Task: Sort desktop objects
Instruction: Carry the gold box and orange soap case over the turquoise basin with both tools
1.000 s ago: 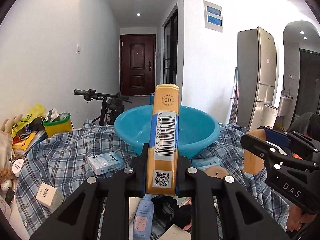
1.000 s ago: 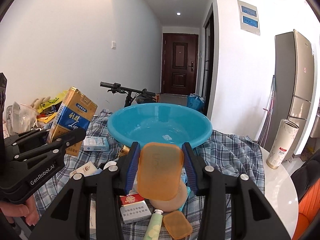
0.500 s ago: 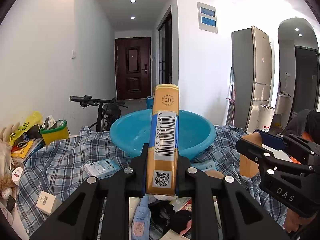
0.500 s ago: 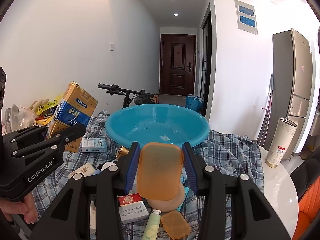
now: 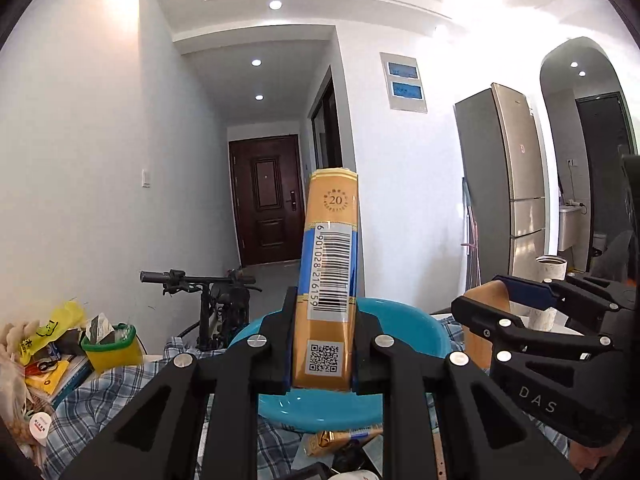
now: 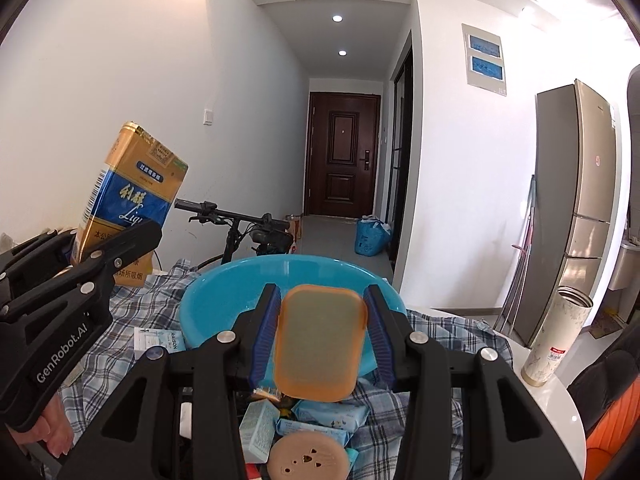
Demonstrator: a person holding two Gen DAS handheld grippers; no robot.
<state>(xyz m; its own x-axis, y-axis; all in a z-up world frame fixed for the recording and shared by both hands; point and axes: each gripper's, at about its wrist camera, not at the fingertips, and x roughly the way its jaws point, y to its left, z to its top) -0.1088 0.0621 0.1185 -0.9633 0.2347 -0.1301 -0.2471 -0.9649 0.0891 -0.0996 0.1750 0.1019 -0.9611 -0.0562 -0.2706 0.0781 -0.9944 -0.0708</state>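
Observation:
My left gripper [image 5: 322, 344] is shut on a gold and blue cigarette carton [image 5: 330, 276] and holds it upright above the near rim of the blue basin [image 5: 416, 330]. The carton also shows in the right wrist view [image 6: 132, 200], raised at the left. My right gripper [image 6: 320, 332] is shut on an orange translucent soap-box lid [image 6: 320, 340], held over the basin's near rim [image 6: 224, 284]. The right gripper shows at the right of the left wrist view [image 5: 520, 320].
A checked cloth [image 6: 448, 328] covers the table, with small boxes [image 6: 260, 428], wet-wipe packs [image 6: 332, 416] and a round tan lid [image 6: 308, 460] below the grippers. A white tumbler [image 6: 560, 332] stands at the right. A green-rimmed bin [image 5: 112, 344] and a bicycle [image 6: 240, 232] are at the back left.
Both grippers have risen and moved forward towards the basin, each still holding its object. The view has tilted upward, so the table clutter has sunk lower in both views.

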